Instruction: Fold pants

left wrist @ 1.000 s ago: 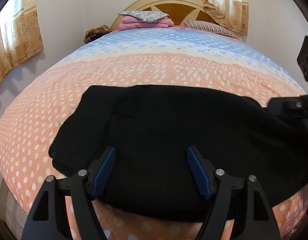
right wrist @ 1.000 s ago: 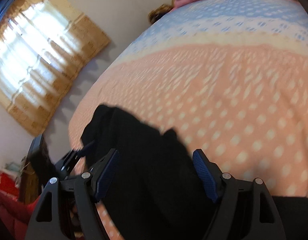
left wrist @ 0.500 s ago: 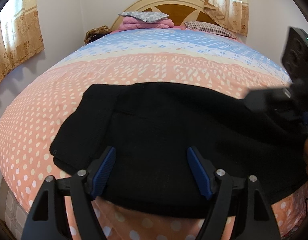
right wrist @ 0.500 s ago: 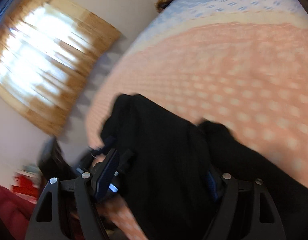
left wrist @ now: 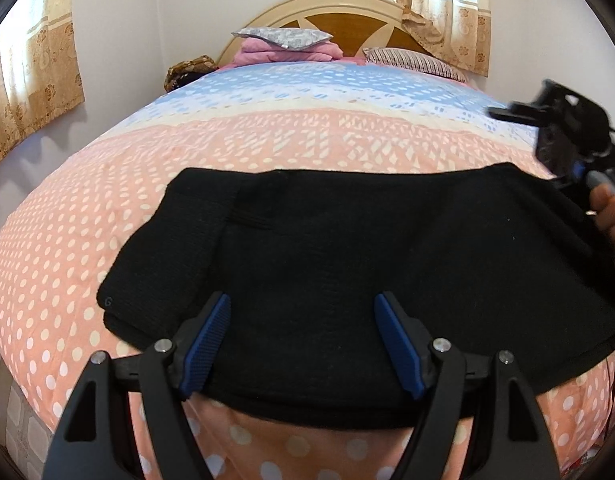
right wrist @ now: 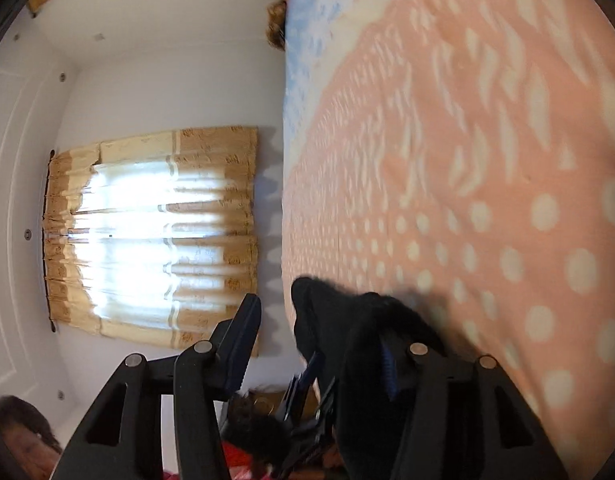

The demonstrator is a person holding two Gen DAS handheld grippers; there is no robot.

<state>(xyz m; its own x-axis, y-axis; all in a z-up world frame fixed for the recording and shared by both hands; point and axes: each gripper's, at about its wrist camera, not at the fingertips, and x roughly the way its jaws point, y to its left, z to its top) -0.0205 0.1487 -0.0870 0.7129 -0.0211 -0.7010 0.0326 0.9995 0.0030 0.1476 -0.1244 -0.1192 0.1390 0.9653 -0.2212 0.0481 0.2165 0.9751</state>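
The left gripper (left wrist: 303, 340) hung spread over the black pants (left wrist: 347, 260). The right gripper (right wrist: 319, 344), also spread, had cloth draped on one finger; it could slip off.

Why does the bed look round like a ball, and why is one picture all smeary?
Left wrist view: the fisheye lens bulges the bedspread, but it is sharp. Right wrist view: tilted sideways and motion-blurred, smearing the bedspread's dots; the window glares white.
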